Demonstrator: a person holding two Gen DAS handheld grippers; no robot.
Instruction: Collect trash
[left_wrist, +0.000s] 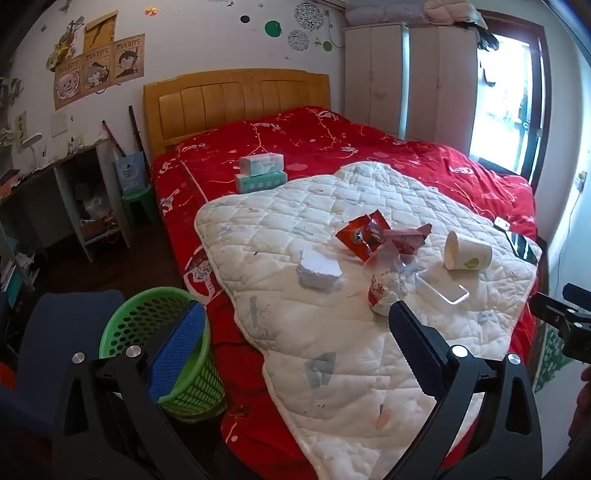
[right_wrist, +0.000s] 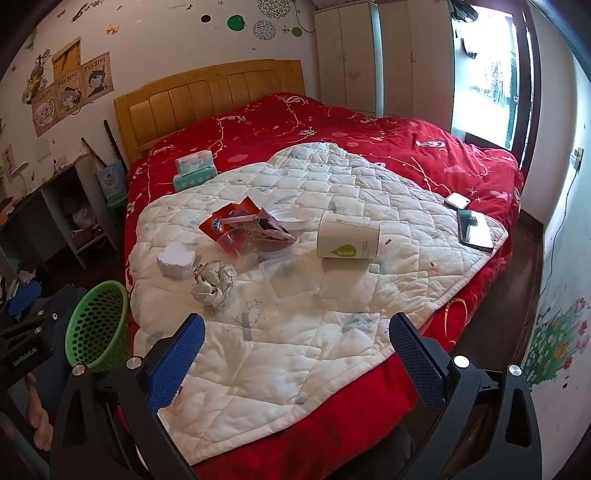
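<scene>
Left wrist view: left gripper with jaws spread wide, empty, above the white quilt on the red bed. Trash clustered mid-quilt: crumpled white paper, orange wrapper, paper ball, tipped paper cup. Green basket beside the bed, on the floor.

Right wrist view: right gripper likewise wide open, holding nothing. Paper ball nearest, cup farther right, basket far left.

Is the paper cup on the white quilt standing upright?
No, the paper cup lies tipped on its side on the white quilt, near the wrappers.
</scene>
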